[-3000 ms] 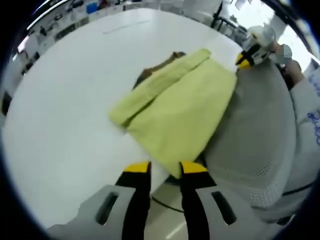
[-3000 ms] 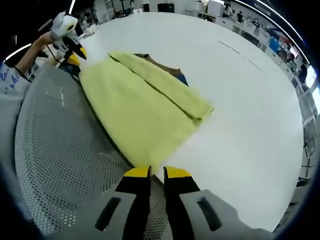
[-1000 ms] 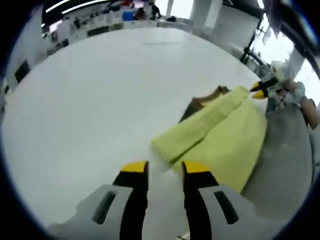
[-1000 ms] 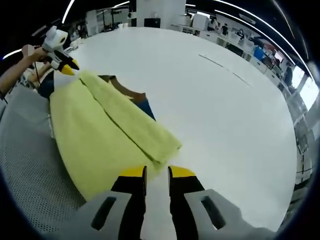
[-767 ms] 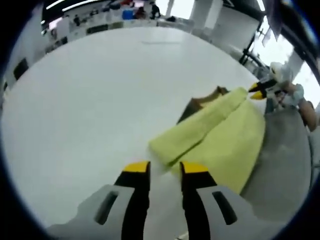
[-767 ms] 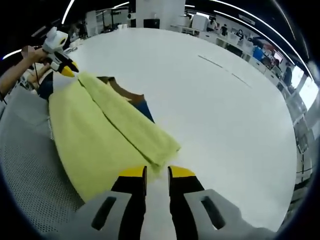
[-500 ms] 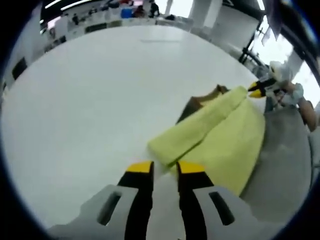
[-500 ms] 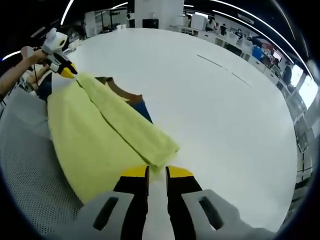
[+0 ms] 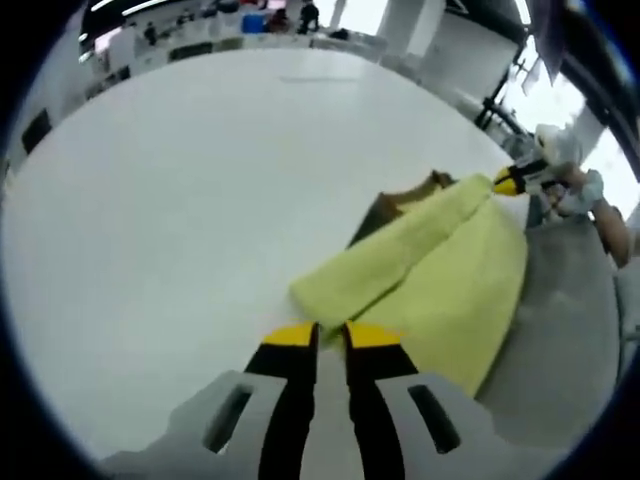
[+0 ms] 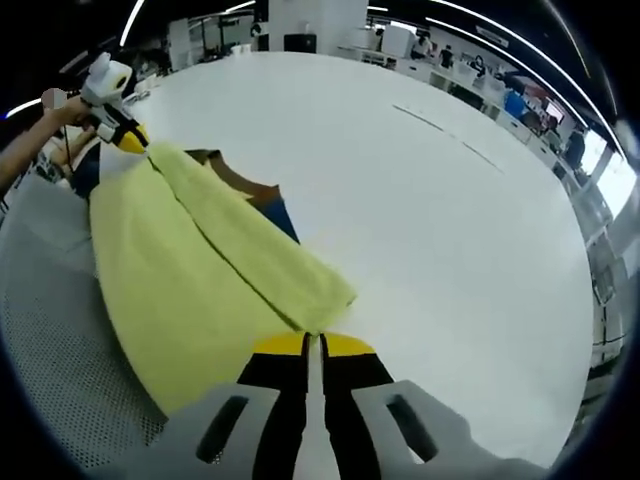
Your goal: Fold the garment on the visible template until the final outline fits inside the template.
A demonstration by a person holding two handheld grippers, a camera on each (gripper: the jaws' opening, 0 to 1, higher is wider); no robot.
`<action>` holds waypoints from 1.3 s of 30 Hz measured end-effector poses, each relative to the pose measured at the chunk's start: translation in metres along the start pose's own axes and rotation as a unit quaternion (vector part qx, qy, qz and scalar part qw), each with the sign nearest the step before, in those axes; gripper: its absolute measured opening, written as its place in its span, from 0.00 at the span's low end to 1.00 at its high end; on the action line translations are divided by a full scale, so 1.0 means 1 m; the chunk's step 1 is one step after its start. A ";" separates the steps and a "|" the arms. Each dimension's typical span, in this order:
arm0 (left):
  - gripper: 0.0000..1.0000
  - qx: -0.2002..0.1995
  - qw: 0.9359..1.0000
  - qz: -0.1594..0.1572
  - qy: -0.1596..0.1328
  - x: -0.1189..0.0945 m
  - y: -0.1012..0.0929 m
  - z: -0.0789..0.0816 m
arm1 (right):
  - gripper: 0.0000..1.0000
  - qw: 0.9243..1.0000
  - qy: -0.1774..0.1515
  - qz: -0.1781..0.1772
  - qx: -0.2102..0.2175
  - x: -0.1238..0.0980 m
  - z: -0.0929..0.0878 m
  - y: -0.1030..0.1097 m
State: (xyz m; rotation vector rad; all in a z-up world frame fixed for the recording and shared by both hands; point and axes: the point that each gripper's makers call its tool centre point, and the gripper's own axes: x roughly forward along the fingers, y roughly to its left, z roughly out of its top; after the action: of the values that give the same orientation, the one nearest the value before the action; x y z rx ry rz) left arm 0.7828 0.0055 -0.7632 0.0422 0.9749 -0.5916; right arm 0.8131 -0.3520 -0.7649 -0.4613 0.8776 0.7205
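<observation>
The yellow-green garment [image 10: 215,270] lies on a broad white surface [image 10: 440,200], near the person's side of it, with one long edge already folded over itself into a narrower band. Something brown and blue [image 10: 262,200], perhaps the template, peeks from under its far edge; I cannot tell for sure.

In the right gripper view the right tool [image 10: 313,345] has its jaws pressed nearly together at one corner of the folded band, apparently pinching the cloth there. The left tool [image 10: 128,138] shows at the far end of the garment, held by a hand [image 10: 62,108]. In the left gripper view the left tool [image 9: 318,335] is likewise almost closed at its own corner of the garment [image 9: 430,275], and the right tool [image 9: 512,180] sits at the opposite corner. Gripping both ends of one edge likely lets the person lift and carry it evenly for the next fold.

The room beyond looks like an open workshop, with benches and ceiling lights.
</observation>
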 end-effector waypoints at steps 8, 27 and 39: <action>0.00 0.005 1.000 0.007 -0.005 -0.002 0.002 0.003 | 0.01 1.000 -0.003 0.000 -0.009 0.000 0.002 -0.001; 0.00 -0.014 0.997 0.035 -0.064 -0.004 0.020 0.030 | 0.01 0.999 -0.022 -0.026 -0.015 0.001 0.022 -0.020; 0.00 -0.012 0.997 0.035 -0.063 0.003 0.023 0.038 | 0.02 1.000 -0.015 -0.015 -0.018 -0.002 0.017 -0.013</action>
State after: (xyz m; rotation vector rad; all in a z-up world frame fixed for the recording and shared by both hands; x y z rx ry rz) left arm 0.8243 0.0130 -0.7491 0.0178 0.8554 -0.5127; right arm 0.8302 -0.3507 -0.7529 -0.4942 0.8287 0.7153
